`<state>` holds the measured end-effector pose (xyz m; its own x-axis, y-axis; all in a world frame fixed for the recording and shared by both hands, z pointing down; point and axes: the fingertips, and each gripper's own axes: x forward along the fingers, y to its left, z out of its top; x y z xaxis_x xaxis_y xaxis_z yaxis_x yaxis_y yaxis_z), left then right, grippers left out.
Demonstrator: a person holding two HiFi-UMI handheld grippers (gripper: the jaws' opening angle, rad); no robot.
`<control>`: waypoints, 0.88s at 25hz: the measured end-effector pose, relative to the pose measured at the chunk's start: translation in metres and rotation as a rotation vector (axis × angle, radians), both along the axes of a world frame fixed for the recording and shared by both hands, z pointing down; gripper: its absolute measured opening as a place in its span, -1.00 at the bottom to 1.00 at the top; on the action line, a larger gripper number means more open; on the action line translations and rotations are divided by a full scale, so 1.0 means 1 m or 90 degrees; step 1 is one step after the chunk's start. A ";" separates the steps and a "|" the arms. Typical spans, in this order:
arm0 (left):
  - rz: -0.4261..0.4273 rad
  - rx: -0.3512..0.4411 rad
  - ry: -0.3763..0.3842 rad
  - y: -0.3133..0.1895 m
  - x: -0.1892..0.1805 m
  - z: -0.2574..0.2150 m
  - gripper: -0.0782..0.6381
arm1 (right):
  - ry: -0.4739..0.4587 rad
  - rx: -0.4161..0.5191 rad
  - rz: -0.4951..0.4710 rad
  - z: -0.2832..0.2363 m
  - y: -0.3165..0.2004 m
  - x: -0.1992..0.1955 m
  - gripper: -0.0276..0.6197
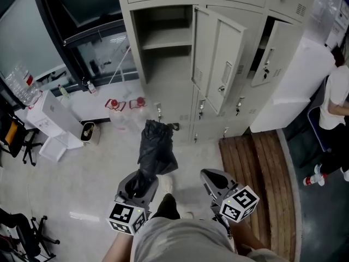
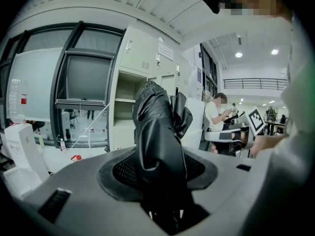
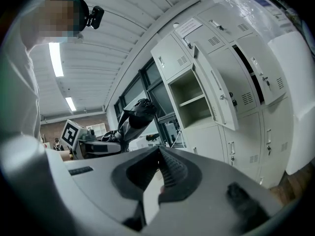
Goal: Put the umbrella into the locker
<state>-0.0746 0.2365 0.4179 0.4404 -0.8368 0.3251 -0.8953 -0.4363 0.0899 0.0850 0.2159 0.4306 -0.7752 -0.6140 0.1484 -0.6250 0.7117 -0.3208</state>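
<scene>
Left gripper (image 1: 139, 180) is clamped on the folded black umbrella (image 1: 157, 146) near its lower end. The umbrella is pointed at the open locker (image 1: 163, 48), still well apart, probably for end-first insertion. Right gripper (image 1: 210, 176) is closed on nothing, held aside.

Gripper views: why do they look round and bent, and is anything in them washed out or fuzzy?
Left gripper view: wide lens curves the lockers, corners go black, the umbrella goes dark at its base. Right gripper view: same curving, ceiling strip light blown out white. Head view: even, soft light.
</scene>
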 end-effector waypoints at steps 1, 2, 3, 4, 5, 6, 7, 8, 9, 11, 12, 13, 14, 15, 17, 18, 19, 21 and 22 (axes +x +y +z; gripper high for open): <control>0.003 -0.002 -0.001 -0.006 -0.001 0.001 -0.16 | -0.001 -0.002 0.002 0.001 -0.006 -0.001 -0.83; 0.005 -0.003 -0.003 -0.013 -0.002 0.001 -0.16 | -0.002 -0.003 0.004 0.002 -0.012 -0.003 -0.83; 0.007 -0.002 -0.004 -0.021 -0.004 0.001 -0.16 | -0.003 -0.003 0.004 0.003 -0.019 -0.005 -0.83; 0.010 -0.004 -0.004 -0.029 -0.005 0.002 -0.16 | -0.002 -0.003 0.004 0.003 -0.027 -0.007 -0.83; 0.013 -0.009 -0.003 -0.037 -0.006 0.003 -0.16 | 0.000 -0.004 0.004 0.004 -0.035 -0.010 -0.83; 0.016 -0.014 -0.001 -0.045 -0.008 0.006 -0.16 | 0.001 -0.004 0.005 0.005 -0.044 -0.012 -0.83; 0.018 -0.017 0.000 -0.054 -0.010 0.008 -0.16 | 0.002 -0.005 0.006 0.006 -0.053 -0.014 -0.83; 0.021 -0.019 0.001 -0.063 -0.012 0.010 -0.16 | 0.003 -0.006 0.009 0.007 -0.062 -0.016 -0.83; 0.024 -0.021 0.001 -0.074 -0.014 0.012 -0.16 | 0.003 -0.008 0.012 0.007 -0.071 -0.017 -0.83; 0.028 -0.018 0.003 -0.097 -0.017 0.013 -0.16 | 0.006 -0.012 0.019 0.007 -0.091 -0.021 -0.83; 0.030 -0.015 0.004 -0.109 -0.019 0.013 -0.16 | 0.008 -0.013 0.022 0.007 -0.101 -0.022 -0.83; 0.033 -0.014 0.006 -0.120 -0.021 0.012 -0.16 | 0.009 -0.013 0.025 0.006 -0.112 -0.024 -0.83; 0.037 -0.013 0.007 -0.132 -0.023 0.010 -0.16 | 0.010 -0.012 0.029 0.004 -0.122 -0.026 -0.83; 0.042 -0.012 0.008 -0.144 -0.025 0.008 -0.16 | 0.011 -0.010 0.034 0.001 -0.133 -0.029 -0.83; 0.052 -0.014 0.008 -0.166 -0.031 0.006 -0.16 | 0.010 -0.005 0.044 -0.006 -0.154 -0.034 -0.83; 0.056 -0.016 0.008 -0.177 -0.033 0.005 -0.16 | 0.010 -0.003 0.049 -0.008 -0.164 -0.036 -0.83; 0.060 -0.019 0.007 -0.187 -0.036 0.006 -0.16 | 0.010 -0.004 0.054 -0.009 -0.174 -0.038 -0.83; 0.069 -0.026 0.001 -0.206 -0.041 0.007 -0.16 | 0.007 -0.007 0.062 -0.010 -0.192 -0.044 -0.83; 0.075 -0.030 -0.003 -0.215 -0.043 0.008 -0.16 | 0.005 -0.009 0.065 -0.010 -0.200 -0.048 -0.83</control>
